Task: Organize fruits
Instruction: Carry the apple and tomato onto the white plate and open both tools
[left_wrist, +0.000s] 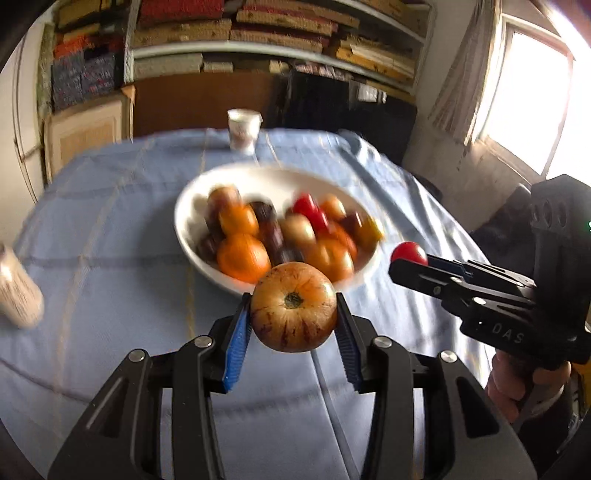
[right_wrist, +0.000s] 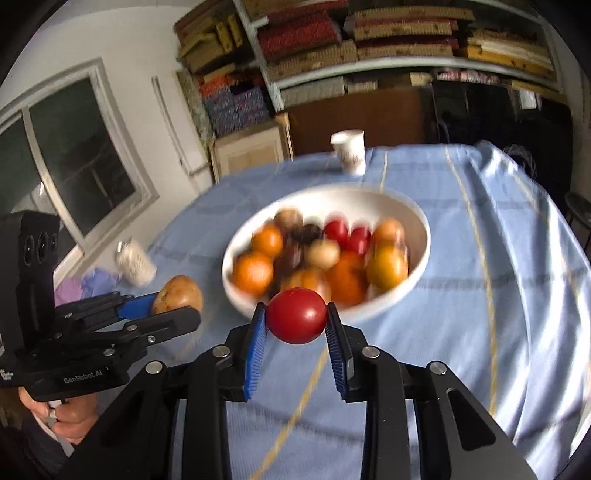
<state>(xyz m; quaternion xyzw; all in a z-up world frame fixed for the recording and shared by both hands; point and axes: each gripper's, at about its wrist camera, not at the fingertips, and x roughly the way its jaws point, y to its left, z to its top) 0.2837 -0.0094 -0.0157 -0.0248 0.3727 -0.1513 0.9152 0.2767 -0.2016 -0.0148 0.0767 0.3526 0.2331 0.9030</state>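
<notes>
Now keep both fruits level above the soft blue tablecloth (left_wrist: 110, 229) as you bring them toward the glossy white bowl (left_wrist: 192, 206), seemingly already heaped. Your left gripper (left_wrist: 293, 314) clamps a round, streaked tan fruit (left_wrist: 293, 312); your right gripper (right_wrist: 295, 319) pinches a smooth red tomato (right_wrist: 296, 315), so squeeze gently.

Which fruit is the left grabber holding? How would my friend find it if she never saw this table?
Start at the big white bowl of fruit on the blue tablecloth. Just in front of it, nearer the camera, the left gripper has its jaws shut on one fruit. It is round, yellowish-tan with dark reddish streaks and a green stem spot, unlike the plain red one in the right gripper.
</notes>
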